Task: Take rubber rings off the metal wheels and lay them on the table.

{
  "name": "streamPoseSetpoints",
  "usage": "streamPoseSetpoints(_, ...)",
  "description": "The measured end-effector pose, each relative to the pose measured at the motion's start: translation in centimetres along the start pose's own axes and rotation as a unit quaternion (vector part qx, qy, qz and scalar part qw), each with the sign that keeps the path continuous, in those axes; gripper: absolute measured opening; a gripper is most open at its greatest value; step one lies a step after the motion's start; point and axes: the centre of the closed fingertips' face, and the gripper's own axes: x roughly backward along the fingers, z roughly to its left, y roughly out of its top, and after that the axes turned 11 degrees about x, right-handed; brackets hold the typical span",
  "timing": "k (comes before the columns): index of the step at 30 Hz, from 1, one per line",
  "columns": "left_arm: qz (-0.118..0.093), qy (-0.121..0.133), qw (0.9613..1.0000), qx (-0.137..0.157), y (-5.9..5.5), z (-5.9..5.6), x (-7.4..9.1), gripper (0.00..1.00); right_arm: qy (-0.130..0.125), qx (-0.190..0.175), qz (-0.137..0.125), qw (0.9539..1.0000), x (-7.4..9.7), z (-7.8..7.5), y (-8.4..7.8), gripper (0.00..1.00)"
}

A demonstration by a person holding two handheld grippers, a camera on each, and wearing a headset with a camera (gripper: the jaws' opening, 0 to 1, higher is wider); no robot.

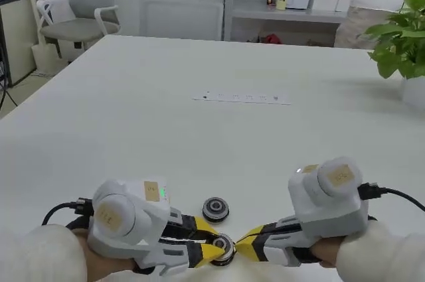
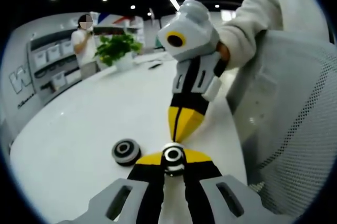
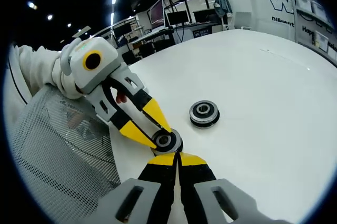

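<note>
Left gripper (image 1: 214,252) pinching wheel (image 1: 224,247) at near edge of table (image 1: 199,136). Right gripper (image 1: 239,238) jaws pressed together, tips on rim; can't tell if ring (image 3: 178,142) caught. Risks: tips slip off ring; pull twists wheel out of pinch, drops off edge or hits spare wheel (image 1: 216,208).

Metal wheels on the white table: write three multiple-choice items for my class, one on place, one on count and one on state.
1. Where is the loose wheel?
A. On the table, beyond the grippers.
B. Inside a box.
C. On the floor.
2. How many wheels show?
A. One.
B. Two.
C. Four.
3. What is the left gripper doing?
A. Hanging open.
B. Shut on the second wheel.
C. Lying flat on the table.

Answers:
1 A: it lies flat, apart from both grippers.
2 B: one is loose and one is held.
3 B: its yellow tips sit either side of that wheel, while the right gripper meets the rim with closed tips.
</note>
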Motion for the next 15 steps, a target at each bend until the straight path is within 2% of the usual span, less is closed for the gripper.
streamPoseSetpoints(6,0.003,-0.004,1.0000,-0.005,0.02,-0.01,-0.01,0.14,0.011,-0.025,-0.008,0.9996,-0.04,0.05,0.02,0.00)
streamPoseSetpoints(15,0.008,-0.005,0.9998,-0.017,0.06,-0.04,-0.01,0.14,0.025,-0.043,-0.019,0.9986,0.06,0.21,0.24,0.00)
